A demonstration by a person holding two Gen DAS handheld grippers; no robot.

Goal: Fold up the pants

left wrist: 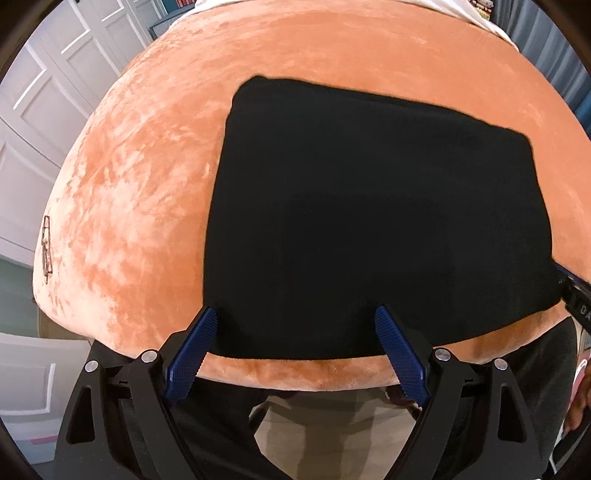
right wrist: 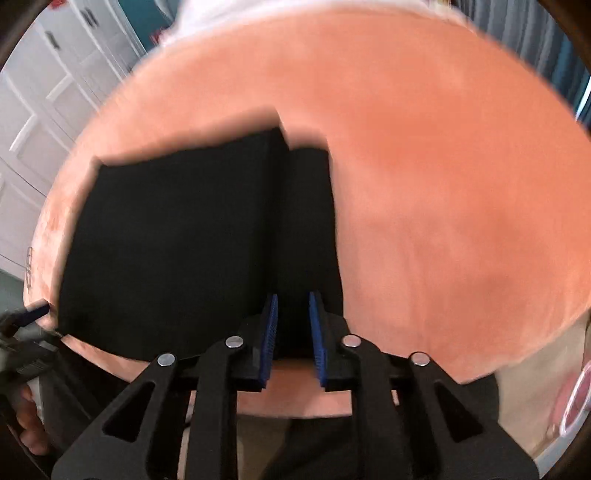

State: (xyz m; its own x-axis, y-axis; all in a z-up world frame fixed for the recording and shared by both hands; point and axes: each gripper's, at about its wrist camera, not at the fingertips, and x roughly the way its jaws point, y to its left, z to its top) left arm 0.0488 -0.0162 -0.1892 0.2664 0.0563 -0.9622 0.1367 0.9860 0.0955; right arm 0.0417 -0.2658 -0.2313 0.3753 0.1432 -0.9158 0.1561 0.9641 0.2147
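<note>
The black pants [left wrist: 373,221] lie folded into a flat rectangle on an orange plush blanket [left wrist: 147,166]. My left gripper [left wrist: 295,317] is open, its blue pads at the pants' near edge, one at the near left corner. In the right wrist view the pants [right wrist: 177,243] show a fold line with a narrower strip on the right. My right gripper [right wrist: 293,302] has its jaws close together around the near edge of that strip; the view is blurred. The right gripper's tip [left wrist: 576,295] shows at the pants' right edge, and the left gripper's tip [right wrist: 33,314] at their left corner.
White panelled doors [left wrist: 44,110] stand to the left. White bedding [left wrist: 369,5] lies at the blanket's far end. The blanket's near edge [left wrist: 295,376] drops to the floor and the person's legs. Bare orange blanket [right wrist: 461,221] stretches right of the pants.
</note>
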